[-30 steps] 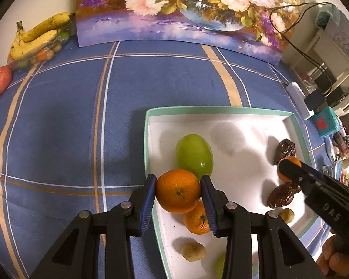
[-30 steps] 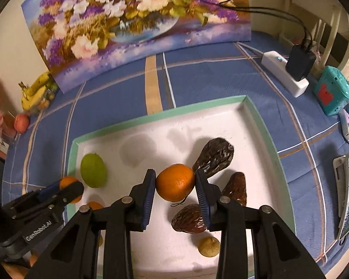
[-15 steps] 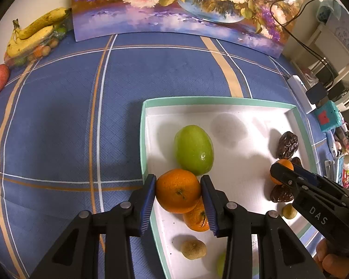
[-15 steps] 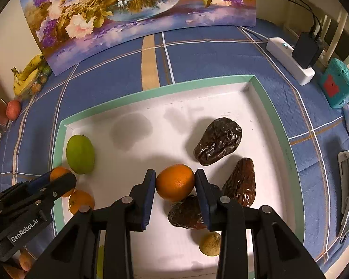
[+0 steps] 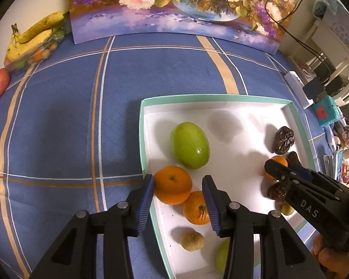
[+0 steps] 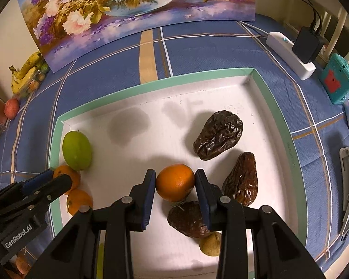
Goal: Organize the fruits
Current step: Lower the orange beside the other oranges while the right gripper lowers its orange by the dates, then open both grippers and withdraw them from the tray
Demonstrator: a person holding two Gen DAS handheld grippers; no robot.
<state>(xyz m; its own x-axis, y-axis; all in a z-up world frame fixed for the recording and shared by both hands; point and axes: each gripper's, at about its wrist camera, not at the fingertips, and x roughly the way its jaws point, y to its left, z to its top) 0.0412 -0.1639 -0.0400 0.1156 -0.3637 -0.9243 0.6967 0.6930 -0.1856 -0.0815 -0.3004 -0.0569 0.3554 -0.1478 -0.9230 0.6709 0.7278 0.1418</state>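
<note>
Left hand-held gripper (image 5: 178,191) stands released in the left-wrist view, its jaws parted, the left pad touching or just beside 1 orange (image 5: 172,184) that rests at the left wall of the white tray (image 5: 142,139), while the right pad stands apart from it, in front of a 2nd orange (image 5: 196,208). A green fruit (image 5: 189,145) lies just behind these 2 oranges. Right hand-held gripper (image 6: 175,183) is clenched on a 3rd orange (image 6: 175,182), both pads against its sides; whether this fruit is lifted or resting on the tray floor cannot be told. It sits among 3 dark wrinkled fruits (image 6: 218,134), well apart from the orange pair. The step in hand is judged to be grouping like with like. To do it well, the right gripper should raise its orange clear of the dark fruits before travelling left, hold a light squeeze so the round skin does not slip, and set it beside the pair. The left gripper should draw back first, so the 2 tools do not meet over the tabletop (image 5: 58,127).
</note>
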